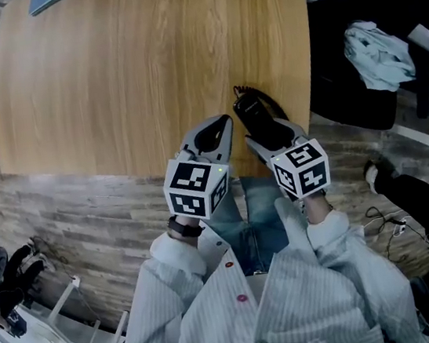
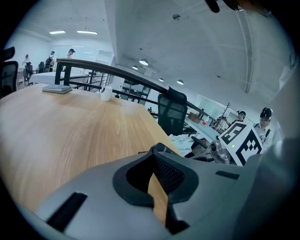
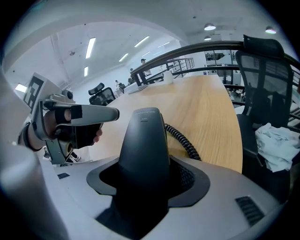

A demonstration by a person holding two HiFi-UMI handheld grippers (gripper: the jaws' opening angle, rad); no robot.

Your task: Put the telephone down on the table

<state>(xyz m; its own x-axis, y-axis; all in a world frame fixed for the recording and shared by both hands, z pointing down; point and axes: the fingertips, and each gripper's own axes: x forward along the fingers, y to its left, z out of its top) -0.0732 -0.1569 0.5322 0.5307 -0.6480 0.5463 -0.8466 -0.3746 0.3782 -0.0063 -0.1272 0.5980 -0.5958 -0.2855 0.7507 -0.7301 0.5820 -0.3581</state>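
Note:
A black telephone handset point(image 1: 258, 115) with a coiled cord point(image 3: 183, 140) is clamped in my right gripper point(image 1: 271, 136) over the near right part of the wooden table point(image 1: 145, 73). In the right gripper view the handset point(image 3: 143, 140) fills the space between the jaws and points out across the tabletop point(image 3: 201, 108). Whether it touches the wood I cannot tell. My left gripper point(image 1: 219, 130) hovers just left of it at the table's near edge, jaws together with nothing in them. From the right gripper view, the left gripper point(image 3: 79, 115) shows at the left.
A flat grey book point(image 2: 57, 88) and a white cup point(image 2: 106, 93) sit at the table's far end. A black office chair point(image 3: 267, 89) with a white cloth point(image 3: 279, 145) stands right of the table. Cables and gear lie on the floor at the right point(image 1: 395, 216).

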